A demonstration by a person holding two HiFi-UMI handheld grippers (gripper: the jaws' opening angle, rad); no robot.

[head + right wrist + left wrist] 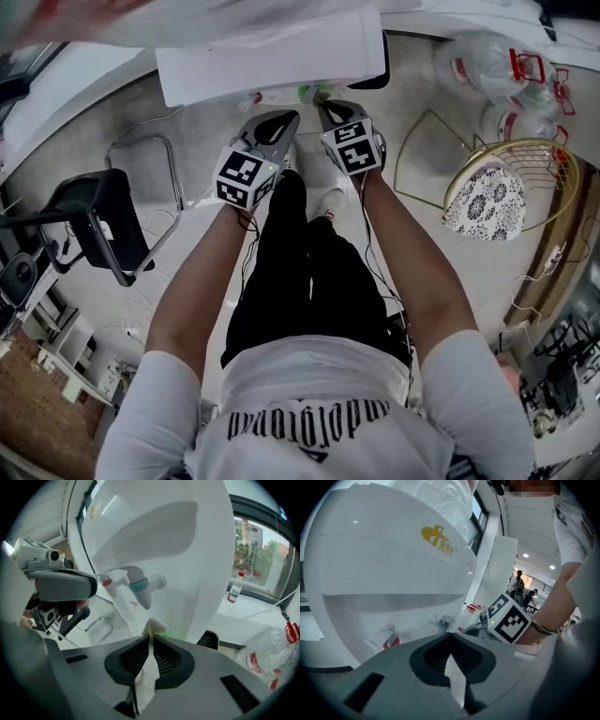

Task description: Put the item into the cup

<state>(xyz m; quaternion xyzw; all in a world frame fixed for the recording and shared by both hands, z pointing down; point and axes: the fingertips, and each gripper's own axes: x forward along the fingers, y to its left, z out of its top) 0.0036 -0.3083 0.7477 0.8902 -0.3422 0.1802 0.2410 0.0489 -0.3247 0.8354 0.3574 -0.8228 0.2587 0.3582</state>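
Note:
Both grippers hold up a large white plastic bag point(272, 47) with a yellow logo point(438, 537). My left gripper point(281, 122) is shut on a fold of the bag's film point(454, 677), and my right gripper point(328, 111) is shut on another fold point(149, 634). Through the bag's thin wall I see a white tube with a red band point(384, 637), and beside it an item with a teal ring point(139, 584). The bag hangs in front of and above both grippers. I cannot make out a cup in any view.
A black chair point(94, 225) and a metal tube frame point(150, 155) stand on the floor at the left. A gold wire chair with a patterned cushion point(487, 202) is at the right, with clear bags with red print point(497, 66) behind it. A bottle point(236, 588) stands on the sill.

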